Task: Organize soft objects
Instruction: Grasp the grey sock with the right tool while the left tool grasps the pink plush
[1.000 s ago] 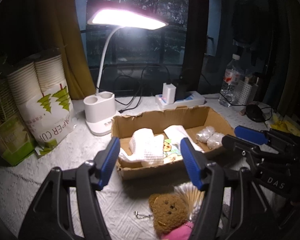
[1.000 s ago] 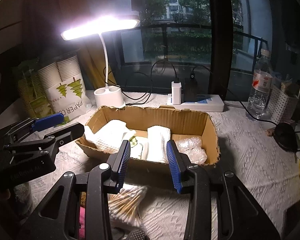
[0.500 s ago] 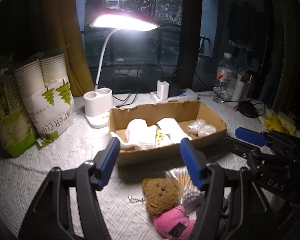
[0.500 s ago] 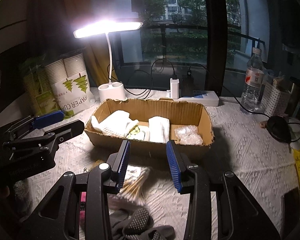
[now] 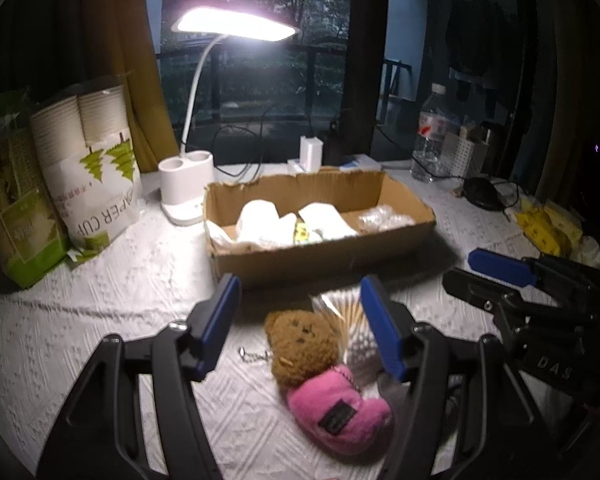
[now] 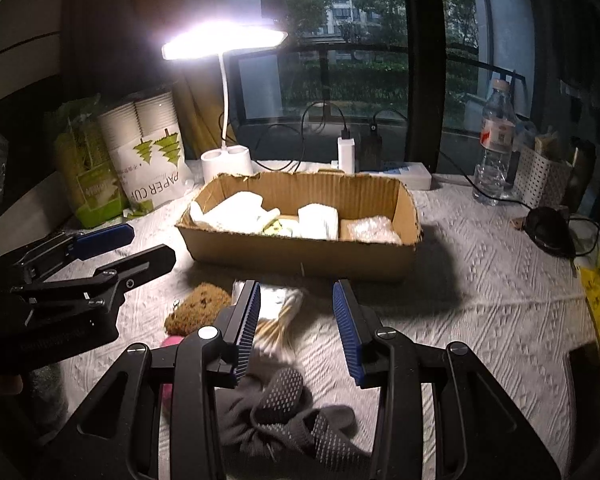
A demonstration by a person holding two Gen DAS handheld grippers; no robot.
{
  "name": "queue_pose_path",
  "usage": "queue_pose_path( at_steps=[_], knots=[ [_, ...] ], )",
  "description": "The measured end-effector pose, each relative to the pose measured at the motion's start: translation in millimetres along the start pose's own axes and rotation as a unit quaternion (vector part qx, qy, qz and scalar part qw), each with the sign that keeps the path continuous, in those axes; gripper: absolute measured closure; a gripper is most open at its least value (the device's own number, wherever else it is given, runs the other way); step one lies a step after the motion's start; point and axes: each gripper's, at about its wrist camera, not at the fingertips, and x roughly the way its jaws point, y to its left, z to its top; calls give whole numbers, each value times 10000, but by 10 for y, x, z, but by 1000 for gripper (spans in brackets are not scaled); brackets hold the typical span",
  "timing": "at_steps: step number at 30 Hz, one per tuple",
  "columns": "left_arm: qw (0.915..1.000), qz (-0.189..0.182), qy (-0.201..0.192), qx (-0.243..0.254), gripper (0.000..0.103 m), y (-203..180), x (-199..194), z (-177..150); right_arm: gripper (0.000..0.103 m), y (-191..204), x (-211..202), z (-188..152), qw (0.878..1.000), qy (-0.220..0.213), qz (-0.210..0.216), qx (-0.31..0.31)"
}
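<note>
A plush bear (image 5: pixel 302 340) with a brown head and pink body (image 5: pixel 340 412) lies on the white cloth, between the fingers of my open, empty left gripper (image 5: pixel 300 320). A bag of cotton swabs (image 5: pixel 348 320) lies beside it, also in the right wrist view (image 6: pixel 280 320). Grey grip socks (image 6: pixel 288 412) lie under my open, empty right gripper (image 6: pixel 296 320). A cardboard box (image 6: pixel 300 256) behind them holds white folded cloths (image 6: pixel 236 212) and clear packets (image 6: pixel 372 228).
A lit desk lamp (image 5: pixel 188 184) stands behind the box, with a paper cup pack (image 5: pixel 96 176) and a green bag (image 5: pixel 16 216) at left. A power strip (image 6: pixel 400 172), water bottle (image 6: pixel 496 144), white basket (image 6: pixel 540 180) and yellow bag (image 5: pixel 548 228) are at right.
Both grippers have pulled back from the box. The bear, swab bag and socks have come fully into view below them. Both jaws stay open.
</note>
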Motion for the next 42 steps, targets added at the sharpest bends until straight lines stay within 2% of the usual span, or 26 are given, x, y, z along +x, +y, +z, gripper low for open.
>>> queue_pose_path(
  at_steps=[15,18,24,27,28,30,31,39,42],
  knots=[
    [9988,-24,486,-20,39,-43,89,-453,62,-43,31,-391,9994,313,-40,153],
    [9985,-47,542,-10,39,-55,89,-520,57,-51,62,-474,9989,415,-27,207],
    [9973,-20,727,75,39,-87,165,-622,55,-57,101,-607,9976,616,61,300],
    [9964,-62,843,63,38,-94,218,-648,44,-43,103,-646,9969,669,209,350],
    [9960,-82,884,50,38,-96,237,-658,43,-28,116,-653,9966,695,260,351],
    [9950,-128,991,-20,31,-87,286,-673,42,14,161,-670,9959,798,315,281],
    [9948,-136,1010,-38,30,-83,298,-672,41,32,186,-684,9956,845,316,248],
    [9935,-199,1118,-27,30,-100,339,-688,42,33,275,-754,9938,989,435,256],
    [9935,-191,1122,-2,30,-110,345,-690,55,83,269,-762,9939,972,505,108]
  ],
)
